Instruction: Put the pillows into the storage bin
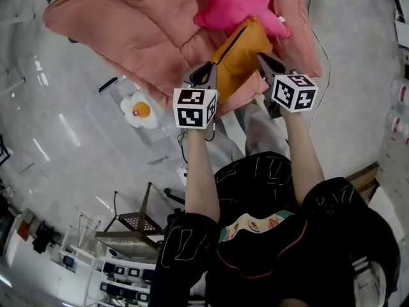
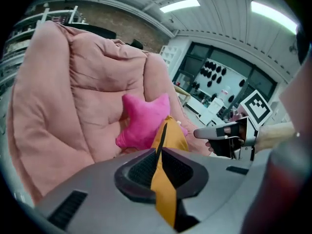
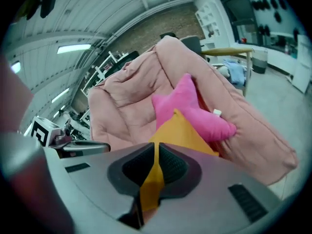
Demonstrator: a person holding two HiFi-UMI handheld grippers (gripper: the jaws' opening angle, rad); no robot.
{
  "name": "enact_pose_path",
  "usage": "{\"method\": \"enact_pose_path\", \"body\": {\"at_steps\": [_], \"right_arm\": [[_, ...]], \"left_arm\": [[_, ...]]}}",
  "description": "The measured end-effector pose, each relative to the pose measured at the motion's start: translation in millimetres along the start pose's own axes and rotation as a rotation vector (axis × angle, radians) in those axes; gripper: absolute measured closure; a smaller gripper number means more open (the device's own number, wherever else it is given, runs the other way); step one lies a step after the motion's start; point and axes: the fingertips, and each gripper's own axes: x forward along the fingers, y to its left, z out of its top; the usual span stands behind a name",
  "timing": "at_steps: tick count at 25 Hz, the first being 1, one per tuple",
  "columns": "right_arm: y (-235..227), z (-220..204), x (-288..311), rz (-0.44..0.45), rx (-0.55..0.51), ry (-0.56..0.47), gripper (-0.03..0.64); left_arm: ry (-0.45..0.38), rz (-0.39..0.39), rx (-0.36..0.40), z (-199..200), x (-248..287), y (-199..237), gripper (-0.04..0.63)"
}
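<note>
The orange fabric pillow (image 1: pixel 241 55) is held up between the two tools, just in front of the large salmon-pink quilted cushion (image 1: pixel 147 31). The bright pink star-shaped plush pillow (image 1: pixel 239 5) lies close behind it. The left gripper (image 1: pixel 206 72) is closed on one thin edge of the orange cloth and the right gripper (image 1: pixel 263 59) on the opposite edge. In both gripper views a flat fold of fabric is seen pressed between the ribbed dark pads. The clear plastic storage bin (image 1: pixel 105 123) stands on the grey floor (image 1: pixel 57 62) to the left, well apart from the held pillow, and a white-and-yellow egg-shaped plush pillow (image 1: pixel 140 110) is already inside it.

The step in hand is judged to be the carrying over to the bin. Only a little cloth is pinched and the cover looks smooth, so it could slip. Both grips should be firm and moved together, so that the pillow is not stretched. It is best released only above the opening, because the soft filling may sag and catch on the rim.
</note>
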Motion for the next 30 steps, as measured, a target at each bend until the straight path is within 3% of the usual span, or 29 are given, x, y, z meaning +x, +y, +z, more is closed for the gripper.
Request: {"method": "enact_pose_path", "body": {"at_steps": [2, 4, 8, 11, 15, 19, 21, 24, 27, 30], "right_arm": [[-20, -15, -1, 0.019, 0.099, 0.000, 0.563], [-32, -36, 3, 0.058, 0.192, 0.014, 0.461], [-50, -85, 14, 0.075, 0.314, 0.050, 0.335], [-52, -107, 31, 0.156, 0.438, 0.068, 0.264], [-44, -114, 44, 0.256, 0.549, 0.050, 0.258], [-42, -113, 47, 0.298, 0.544, 0.045, 0.268], [-40, -109, 46, 0.301, 0.535, 0.047, 0.315], [-31, -102, 41, 0.309, 0.504, 0.056, 0.376], [-23, -93, 33, 0.316, 0.460, 0.061, 0.391], [-16, -72, 24, 0.321, 0.384, 0.053, 0.394]], "left_arm": [[0.057, -0.015, 0.047, -2, 17, -10, 0.510], [0.110, -0.025, 0.080, -8, 31, -16, 0.440], [0.213, -0.061, 0.114, -26, 58, -21, 0.306], [0.293, -0.072, 0.123, -39, 75, -21, 0.246], [0.340, -0.039, 0.125, -49, 76, -19, 0.236], [0.364, -0.057, 0.104, -54, 81, -19, 0.261], [0.363, -0.065, 0.099, -53, 81, -20, 0.292], [0.339, -0.070, 0.096, -48, 73, -22, 0.339], [0.304, -0.062, 0.092, -41, 63, -26, 0.351], [0.232, -0.050, 0.035, -27, 51, -29, 0.357]]}}
